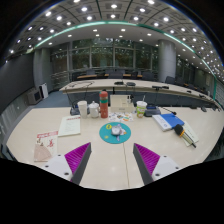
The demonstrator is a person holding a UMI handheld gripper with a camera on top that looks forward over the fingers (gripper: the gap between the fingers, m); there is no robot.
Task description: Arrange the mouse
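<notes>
Beyond the open gripper [112, 160], apparently a mouse [116, 130] sits mid-table [40, 125].

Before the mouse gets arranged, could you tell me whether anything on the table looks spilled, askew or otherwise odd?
Nothing stands out. The mouse rests on the round teal mat, beyond the open gripper. The red bottle and white cups stand upright, with no spill visible on the table.

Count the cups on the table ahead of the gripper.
2. One white cup stands left of the red bottle; another cup stands right of the blue mat. Others may be hidden. The hand-held gripper is open, holding nothing.
</notes>
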